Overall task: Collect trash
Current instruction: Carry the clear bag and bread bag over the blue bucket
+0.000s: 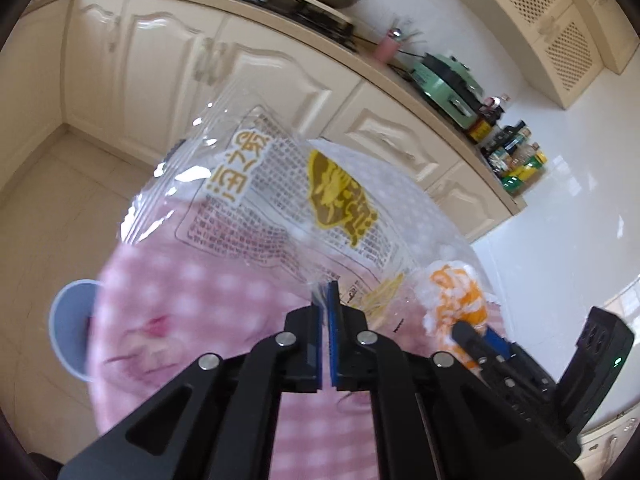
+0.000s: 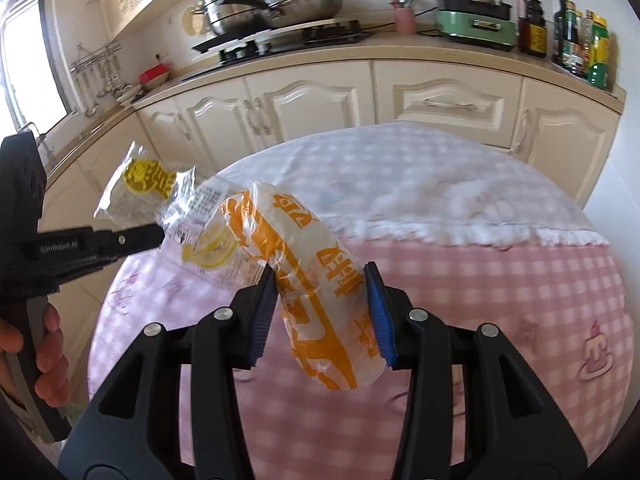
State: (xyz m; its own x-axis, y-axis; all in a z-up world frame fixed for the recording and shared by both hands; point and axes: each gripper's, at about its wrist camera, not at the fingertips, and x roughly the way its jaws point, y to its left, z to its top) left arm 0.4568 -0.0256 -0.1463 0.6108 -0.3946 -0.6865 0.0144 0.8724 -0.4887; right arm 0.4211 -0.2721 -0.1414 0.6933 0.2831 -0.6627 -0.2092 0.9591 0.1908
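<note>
Both wrappers are lifted above the table [image 2: 520,280]. The left gripper [image 1: 325,300] is pinched tight on a corner of the clear bag [image 1: 280,184], which fans up and away from its jaws. The right gripper [image 2: 322,300] is half closed around the orange wrapper [image 2: 312,280], whose long axis runs diagonally between the pads. The bag hangs left of the wrapper, nearly touching. Only the left view shows the bin [image 1: 70,328] at the table's left edge, nearer the left gripper, so likely the next stop.
</note>
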